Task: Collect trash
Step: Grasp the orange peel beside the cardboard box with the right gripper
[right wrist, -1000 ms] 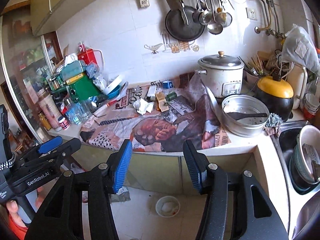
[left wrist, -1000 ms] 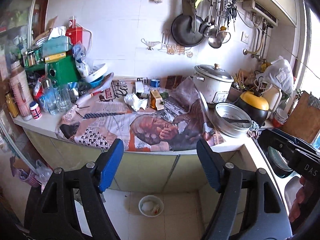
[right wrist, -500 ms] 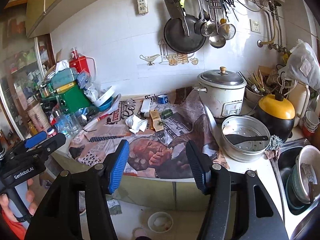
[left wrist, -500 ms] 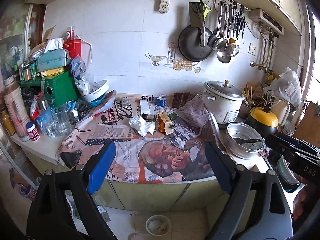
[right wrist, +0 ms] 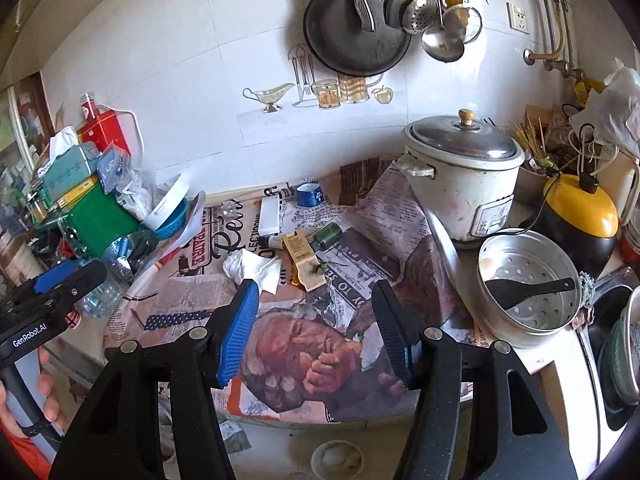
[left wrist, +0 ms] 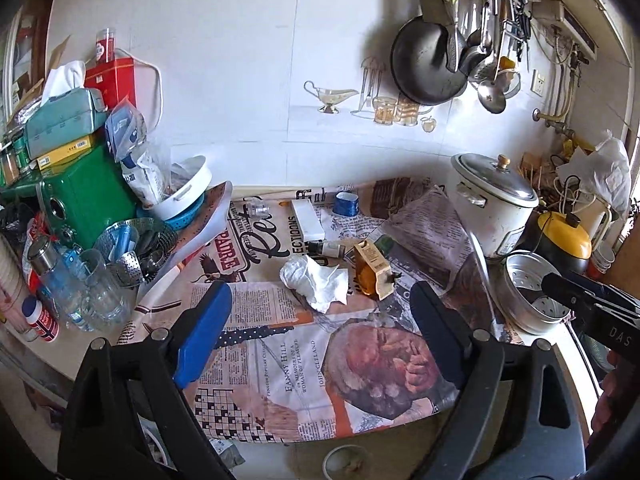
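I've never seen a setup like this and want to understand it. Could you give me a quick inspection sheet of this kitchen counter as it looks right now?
Surface: counter covered with newspaper.
Job's things: crumpled tissue, torn brown carton, small dark bottle, white box, all loose on the newspaper.
Clutter: green tin under stacked boxes at the left; rice cooker, metal steamer pot holding a black spatula.
Grippers: left hand-held gripper open, empty; right hand-held gripper open, empty; both above the counter's front edge.
Cables: black cord on the yellow-lidded cooker.
Surroundings: pan and ladles on the tiled wall; small bowl on the floor.
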Tool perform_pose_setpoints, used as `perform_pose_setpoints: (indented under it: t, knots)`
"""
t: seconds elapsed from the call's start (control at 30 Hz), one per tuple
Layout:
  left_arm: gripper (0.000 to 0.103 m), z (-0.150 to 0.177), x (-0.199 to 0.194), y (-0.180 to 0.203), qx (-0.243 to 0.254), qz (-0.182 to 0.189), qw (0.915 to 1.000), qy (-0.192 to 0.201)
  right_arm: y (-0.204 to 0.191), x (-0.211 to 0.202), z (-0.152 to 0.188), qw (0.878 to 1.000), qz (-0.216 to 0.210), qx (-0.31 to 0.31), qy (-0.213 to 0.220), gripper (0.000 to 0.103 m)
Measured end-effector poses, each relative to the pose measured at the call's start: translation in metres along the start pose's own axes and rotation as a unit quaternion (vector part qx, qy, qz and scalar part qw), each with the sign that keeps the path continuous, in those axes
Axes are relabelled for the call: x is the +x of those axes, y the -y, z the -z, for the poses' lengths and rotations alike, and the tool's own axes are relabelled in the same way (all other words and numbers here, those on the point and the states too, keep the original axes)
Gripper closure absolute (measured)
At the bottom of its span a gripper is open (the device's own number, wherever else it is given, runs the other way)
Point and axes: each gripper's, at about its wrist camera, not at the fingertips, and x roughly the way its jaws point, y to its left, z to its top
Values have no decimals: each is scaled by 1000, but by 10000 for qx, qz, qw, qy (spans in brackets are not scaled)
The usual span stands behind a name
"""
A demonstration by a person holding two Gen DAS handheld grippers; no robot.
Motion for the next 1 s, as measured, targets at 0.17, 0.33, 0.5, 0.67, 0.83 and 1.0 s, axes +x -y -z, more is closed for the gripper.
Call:
perform_pose_setpoints:
  t: [0.17, 0.33, 0.5, 0.67, 0.83, 1.0]
  knots:
    - [13, -7, 41, -8, -93, 31, 9994, -326, 6, 33, -10, 9993, 26, 64, -355, 48]
    - [13, -17, 89, -3, -235, -57, 9980, -583, 29, 66, -20, 9984, 173, -3, -545, 48]
    - [13, -26, 129, 12, -630, -218, 9948, -775, 58, 111, -36, 9959, -80, -84, -899, 48]
    - [13, -34, 163, 30, -632, -551, 9925, -889, 80, 172, -45, 9886, -446, -69, -1437, 48]
    - [13, -31, 190, 35, -688, -957, 9876, -1040, 92, 239, -37, 9716, -964, 561, -2085, 50]
    - [13, -19, 208, 31, -577, -1308, 9813, -1288, 94, 285, -22, 9478, -1344, 1481, -2483, 59]
